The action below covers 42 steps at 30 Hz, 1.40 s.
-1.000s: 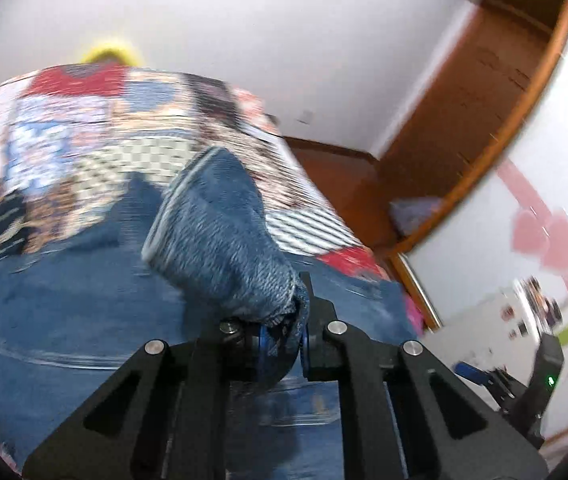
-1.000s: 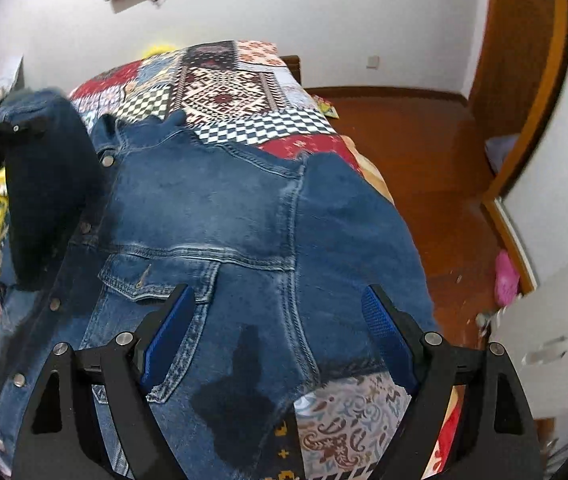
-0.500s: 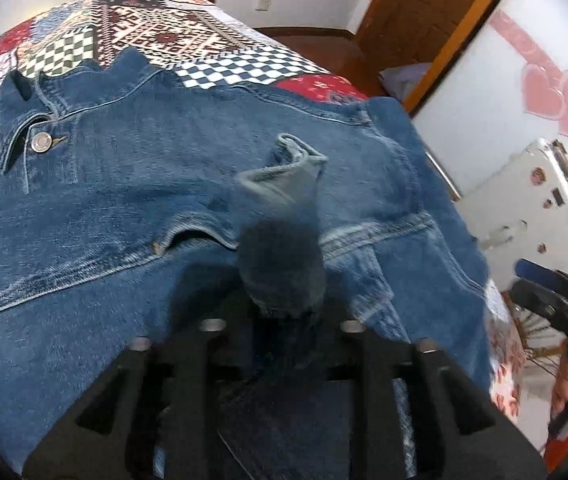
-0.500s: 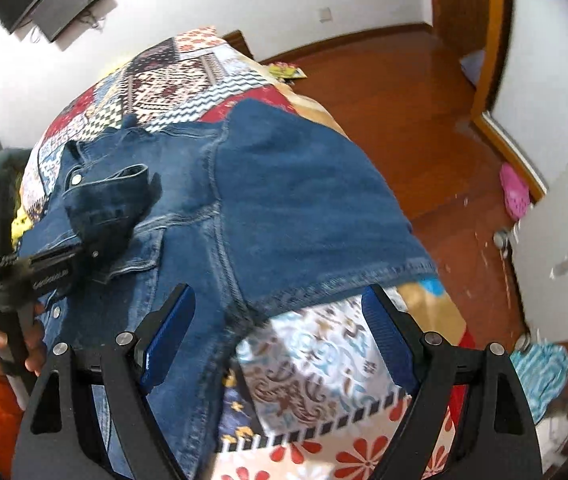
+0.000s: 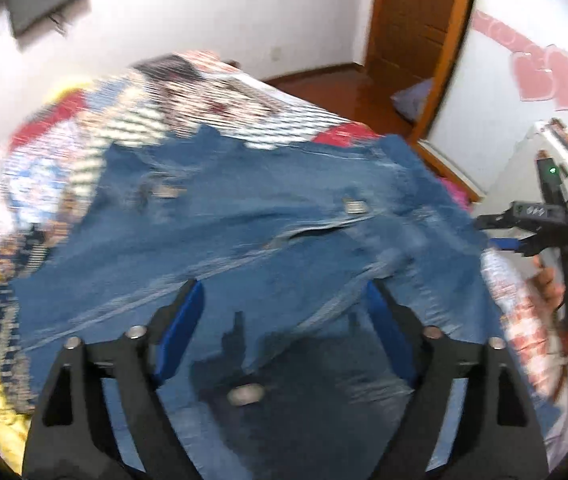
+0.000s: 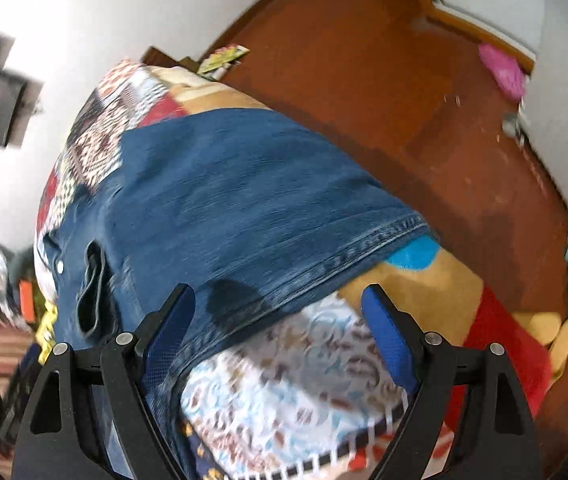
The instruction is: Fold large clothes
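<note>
A blue denim jacket (image 5: 268, 232) lies spread on a patchwork quilt (image 5: 188, 96) on a bed. My left gripper (image 5: 284, 328) is open and empty just above the jacket's front. The folded sleeve cuff (image 6: 92, 292) rests on the jacket at the left of the right wrist view. My right gripper (image 6: 280, 324) is open and empty over the jacket (image 6: 244, 200) hem (image 6: 348, 256) at the bed's edge. The right gripper also shows in the left wrist view (image 5: 536, 224), off the bed's right side.
The quilt (image 6: 308, 368) hangs over the bed's edge with a red and yellow blanket (image 6: 504, 344) beneath. A wooden floor (image 6: 404, 80) lies beyond with a pink item (image 6: 504, 68). A wooden door (image 5: 416, 28) and a white cabinet (image 5: 564, 168) stand to the right.
My left gripper has opened and let go of the sleeve cuff, which now lies on the jacket. My right gripper has swung toward the jacket's hem at the bed's edge.
</note>
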{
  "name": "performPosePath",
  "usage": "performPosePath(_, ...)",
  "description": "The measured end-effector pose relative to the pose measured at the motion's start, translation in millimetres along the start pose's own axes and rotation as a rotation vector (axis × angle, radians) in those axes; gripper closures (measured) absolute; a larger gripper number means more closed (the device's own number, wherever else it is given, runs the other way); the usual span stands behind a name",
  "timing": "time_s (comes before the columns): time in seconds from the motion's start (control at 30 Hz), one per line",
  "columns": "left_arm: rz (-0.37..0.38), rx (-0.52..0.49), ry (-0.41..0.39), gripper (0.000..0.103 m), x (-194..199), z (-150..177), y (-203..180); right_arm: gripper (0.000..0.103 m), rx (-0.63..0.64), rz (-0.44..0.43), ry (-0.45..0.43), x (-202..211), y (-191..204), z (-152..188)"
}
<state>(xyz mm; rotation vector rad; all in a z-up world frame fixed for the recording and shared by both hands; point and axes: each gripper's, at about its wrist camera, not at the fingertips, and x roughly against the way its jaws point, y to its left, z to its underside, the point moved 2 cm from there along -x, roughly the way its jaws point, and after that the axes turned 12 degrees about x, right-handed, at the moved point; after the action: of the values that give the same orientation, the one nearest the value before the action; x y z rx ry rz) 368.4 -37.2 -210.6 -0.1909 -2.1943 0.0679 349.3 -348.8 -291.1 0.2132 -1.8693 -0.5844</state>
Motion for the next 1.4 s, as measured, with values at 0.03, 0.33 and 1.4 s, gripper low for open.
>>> performPosePath(0.03, -0.035, 0.002, -0.013, 0.018, 4, 3, 11, 0.018, -0.026, -0.019, 0.002, -6, -5, -1)
performPosePath(0.33, -0.126, 0.161, 0.010, 0.018, 7, 30, 88, 0.027, -0.103, 0.012, -0.074, -22, -13, -19)
performPosePath(1.4, -0.098, 0.242, -0.094, 0.018, 63, 50, 129, 0.091, 0.637, -0.092, -0.132, -3, 261, 26)
